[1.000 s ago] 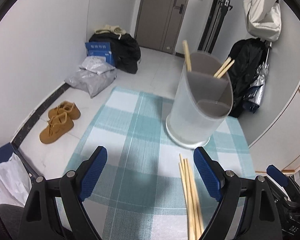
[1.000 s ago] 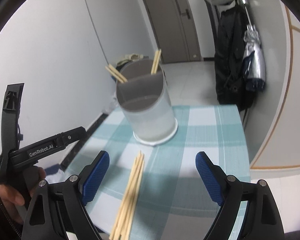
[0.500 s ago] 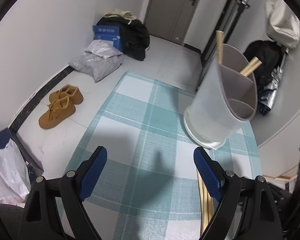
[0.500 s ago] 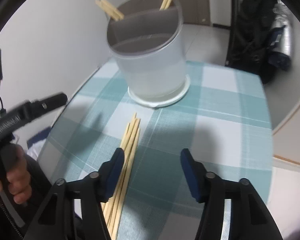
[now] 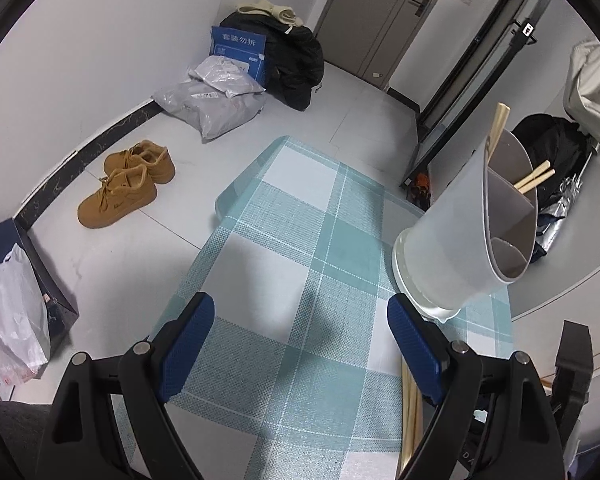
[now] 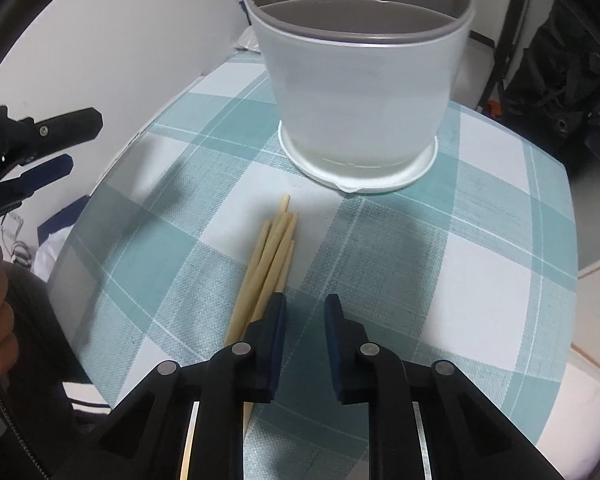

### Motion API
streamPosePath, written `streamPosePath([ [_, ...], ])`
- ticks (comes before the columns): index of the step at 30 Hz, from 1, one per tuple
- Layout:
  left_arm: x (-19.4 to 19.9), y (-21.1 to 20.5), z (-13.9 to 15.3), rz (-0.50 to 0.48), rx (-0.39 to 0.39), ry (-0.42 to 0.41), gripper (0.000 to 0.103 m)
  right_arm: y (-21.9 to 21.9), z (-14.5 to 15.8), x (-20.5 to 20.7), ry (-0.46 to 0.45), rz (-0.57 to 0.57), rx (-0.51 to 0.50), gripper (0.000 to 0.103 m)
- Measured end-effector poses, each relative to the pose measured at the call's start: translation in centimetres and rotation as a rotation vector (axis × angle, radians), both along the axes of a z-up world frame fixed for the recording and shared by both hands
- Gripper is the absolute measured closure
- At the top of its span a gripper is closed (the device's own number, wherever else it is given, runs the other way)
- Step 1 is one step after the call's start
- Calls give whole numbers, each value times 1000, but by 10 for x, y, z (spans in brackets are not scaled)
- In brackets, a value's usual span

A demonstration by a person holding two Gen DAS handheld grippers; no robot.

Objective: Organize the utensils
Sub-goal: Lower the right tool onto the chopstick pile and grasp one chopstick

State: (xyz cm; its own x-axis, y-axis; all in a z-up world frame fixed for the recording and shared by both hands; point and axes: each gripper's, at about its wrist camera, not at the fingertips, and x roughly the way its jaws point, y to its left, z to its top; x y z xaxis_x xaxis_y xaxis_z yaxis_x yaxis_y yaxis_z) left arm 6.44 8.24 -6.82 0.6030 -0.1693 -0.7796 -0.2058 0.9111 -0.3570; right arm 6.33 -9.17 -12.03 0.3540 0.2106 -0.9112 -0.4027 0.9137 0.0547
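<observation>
Right wrist | right claw closing (empty) | chopsticks nearer

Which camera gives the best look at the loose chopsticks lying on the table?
The right wrist view: the loose chopsticks lie bundled on the checked tablecloth, tips toward the holder. The left wrist view shows only a sliver behind a finger of the left gripper.

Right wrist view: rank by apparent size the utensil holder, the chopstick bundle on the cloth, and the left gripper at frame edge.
1. utensil holder, by far the largest.
2. chopstick bundle, long but thin, partly hidden under the right gripper.
3. left gripper, cut by the frame edge, so its rank against the bundle is unsure.
</observation>
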Motion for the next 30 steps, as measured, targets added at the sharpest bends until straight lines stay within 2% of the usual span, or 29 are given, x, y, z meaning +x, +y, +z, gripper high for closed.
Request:
streamPosePath([
  [15,2,13,1,24,-13,9,18,19,3,-3,20,25,-27,85],
  [23,1,14,-1,50,59,13,18,37,4,26,27,17,-82,85],
  [26,0,17,-2,60,68,13,18,41,-2,29,48,7,-101,87],
  [30,0,20,-2,66,64,14,18,44,-4,24,11,31,-127,89],
])
